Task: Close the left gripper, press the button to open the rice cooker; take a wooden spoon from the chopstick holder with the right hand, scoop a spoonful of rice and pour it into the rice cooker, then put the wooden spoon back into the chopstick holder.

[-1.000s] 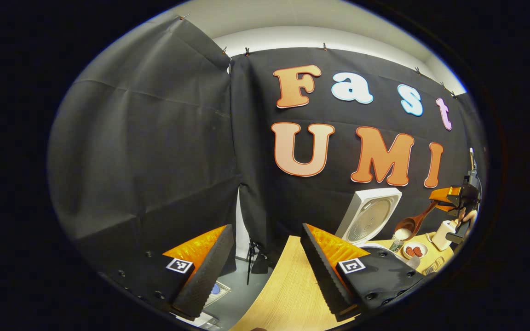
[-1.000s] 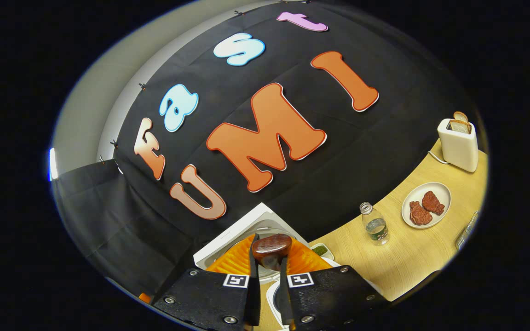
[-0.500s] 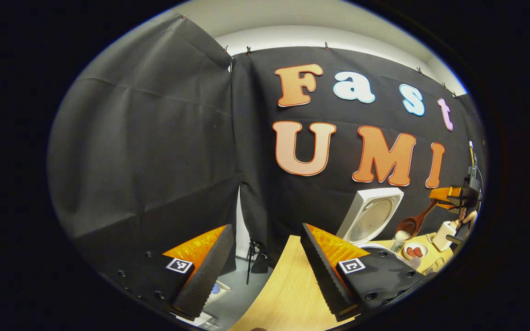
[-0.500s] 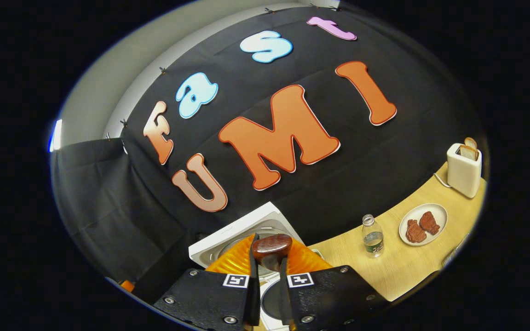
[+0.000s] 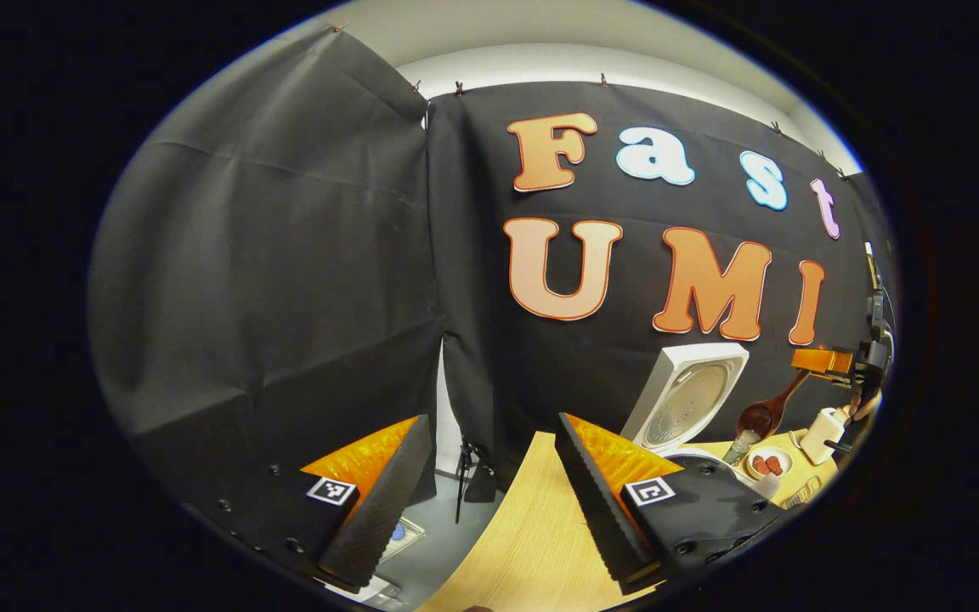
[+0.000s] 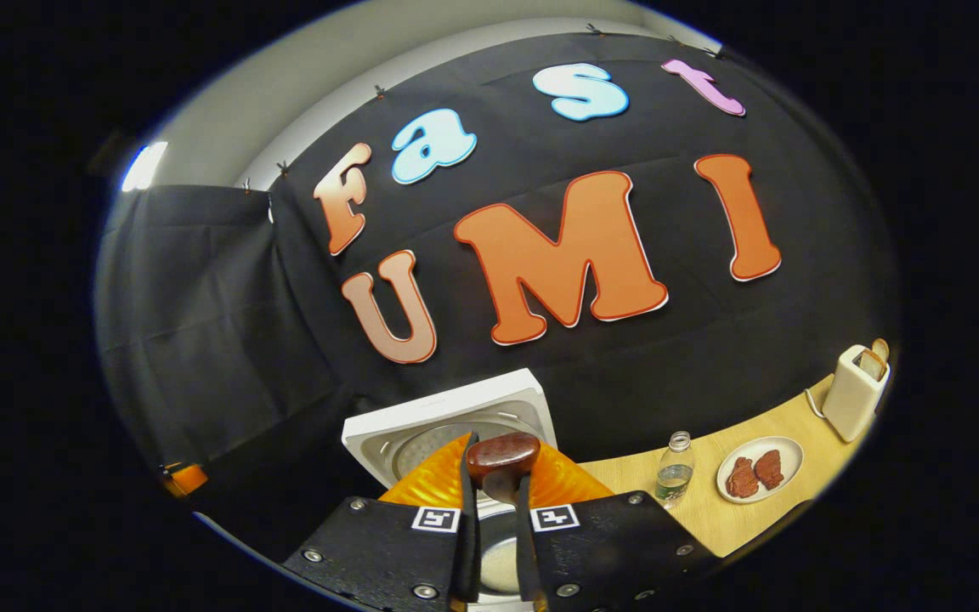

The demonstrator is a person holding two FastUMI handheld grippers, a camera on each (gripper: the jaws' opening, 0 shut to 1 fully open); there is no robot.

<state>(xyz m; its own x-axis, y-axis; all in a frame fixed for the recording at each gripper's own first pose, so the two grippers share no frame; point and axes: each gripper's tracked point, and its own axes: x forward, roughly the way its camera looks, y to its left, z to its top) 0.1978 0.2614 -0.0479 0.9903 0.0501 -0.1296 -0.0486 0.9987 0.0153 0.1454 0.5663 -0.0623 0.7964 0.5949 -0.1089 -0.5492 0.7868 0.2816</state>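
A: Where is the wooden spoon (image 6: pixel 502 463) sitting?

B: Its handle end is being pinched between both fingers of the right gripper (image 6: pixel 495 501), just in front of the rice cooker (image 6: pixel 455 425). In the left gripper view the spoon bowl (image 5: pixel 759 418) is hanging beside the cooker's raised lid (image 5: pixel 693 399), tilted downward over the pot.

A: And the cooker itself?

B: It is standing open, lid upright against the booth wall.

A: What is lying near the cooker?

B: To its right, a water bottle (image 6: pixel 672 476) is standing on the wooden table (image 6: pixel 753 518), then a plate of meat (image 6: pixel 759 476), and farther right a toaster (image 6: pixel 853 393) holding bread.

A: The left gripper (image 5: pixel 489 484)?

B: It is hovering left of the cooker, fingers spread apart, gripping nothing.
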